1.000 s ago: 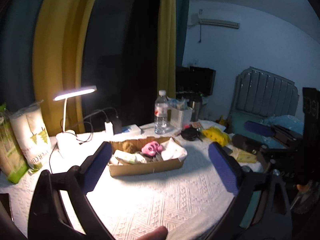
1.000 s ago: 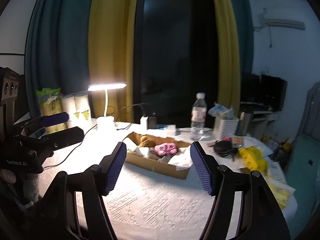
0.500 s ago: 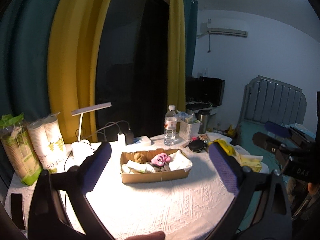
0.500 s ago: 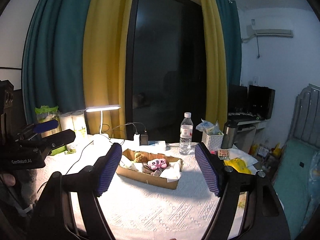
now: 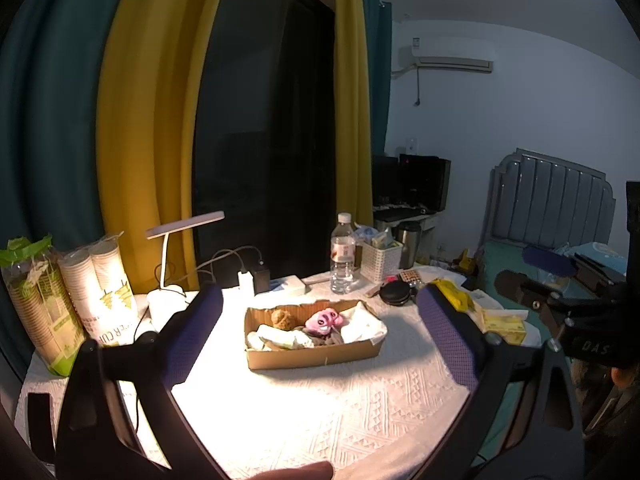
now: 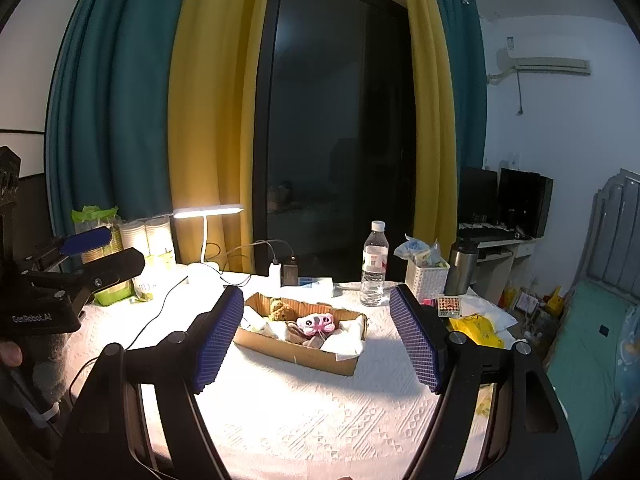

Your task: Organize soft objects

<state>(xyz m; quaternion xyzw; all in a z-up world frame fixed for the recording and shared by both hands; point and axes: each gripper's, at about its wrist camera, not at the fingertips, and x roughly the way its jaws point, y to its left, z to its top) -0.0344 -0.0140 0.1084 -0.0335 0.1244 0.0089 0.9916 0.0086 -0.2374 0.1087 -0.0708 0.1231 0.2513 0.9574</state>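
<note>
Both claws, the left claw [image 5: 318, 330] and the right claw [image 6: 318, 334], are wide and hold nothing above the worktop [image 6: 320, 412], where the cardboard box [image 6: 296, 350] holds a pink plush toy [image 6: 314, 324] and other soft things.

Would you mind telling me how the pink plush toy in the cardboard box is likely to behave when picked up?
The pink plush toy looks stuffed, so it probably squashes under the pads. It seems light, and unlikely to roll, nestled among cloths in the cardboard box.
</note>
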